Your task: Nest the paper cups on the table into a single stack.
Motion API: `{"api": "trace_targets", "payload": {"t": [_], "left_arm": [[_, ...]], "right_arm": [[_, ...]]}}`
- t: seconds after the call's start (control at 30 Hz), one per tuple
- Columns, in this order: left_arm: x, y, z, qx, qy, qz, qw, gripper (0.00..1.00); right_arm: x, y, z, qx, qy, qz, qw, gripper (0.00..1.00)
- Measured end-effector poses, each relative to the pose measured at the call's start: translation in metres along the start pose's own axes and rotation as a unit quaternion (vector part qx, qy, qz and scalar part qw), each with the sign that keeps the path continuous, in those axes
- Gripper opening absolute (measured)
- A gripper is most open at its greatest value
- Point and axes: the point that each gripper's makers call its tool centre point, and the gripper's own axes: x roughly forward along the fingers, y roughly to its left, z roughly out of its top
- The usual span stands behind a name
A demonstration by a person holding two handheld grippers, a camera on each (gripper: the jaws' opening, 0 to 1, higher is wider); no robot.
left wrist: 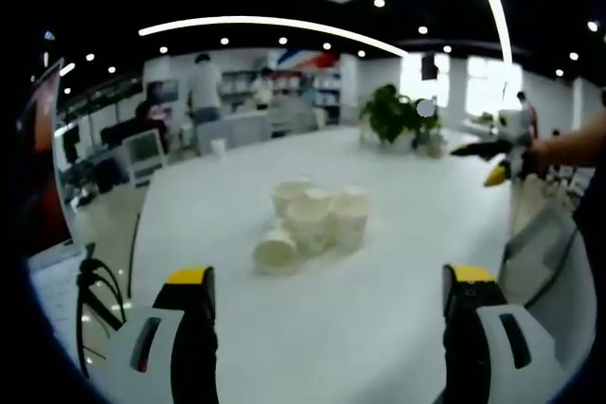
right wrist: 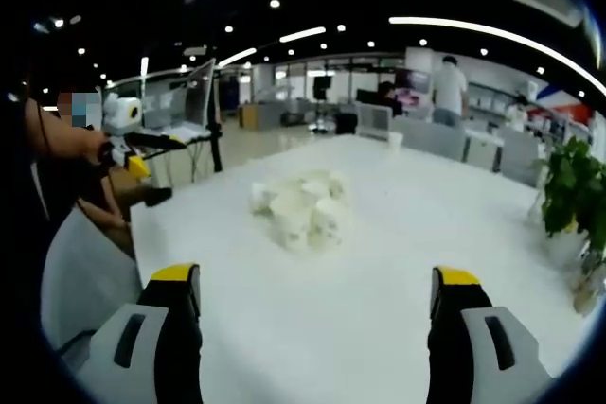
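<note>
Both pairs of jaws stood wide apart and held nothing, the left gripper (left wrist: 327,328) and the right gripper (right wrist: 317,324) poised well short of the paper cups (left wrist: 312,219). The cups sat loose in a cluster mid-table (right wrist: 379,328), one on its side. By the look of it, stacking had not begun.

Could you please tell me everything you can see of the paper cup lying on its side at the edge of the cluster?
The tipped white paper cup is plain, looks like thin paper, and lies on its side on the white table, its round open mouth turned towards the left gripper view's camera. It sits at the near left edge of the cluster of upright white paper cups, apparently touching its neighbour. Neither gripper touches it. Blur hides finer detail.
</note>
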Motion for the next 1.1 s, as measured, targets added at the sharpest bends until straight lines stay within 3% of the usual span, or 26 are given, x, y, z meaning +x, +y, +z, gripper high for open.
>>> {"api": "trace_targets", "payload": {"t": [0.3, 0.63, 1.1], "left_arm": [[0.003, 0.002, -0.004, -0.006, 0.003, 0.001, 1.0000, 0.98], [0.024, 0.010, -0.019, -0.015, 0.019, -0.004, 0.9997, 0.98], [0.040, 0.017, -0.024, -0.014, 0.035, -0.008, 0.9993, 0.98]], "right_arm": [[0.000, 0.002, -0.001, 0.002, 0.001, 0.000, 1.0000, 1.00], [0.000, 0.006, -0.005, 0.003, 0.005, 0.001, 1.0000, 1.00], [0.002, 0.012, -0.009, 0.004, 0.010, 0.007, 0.9999, 1.00]]}}
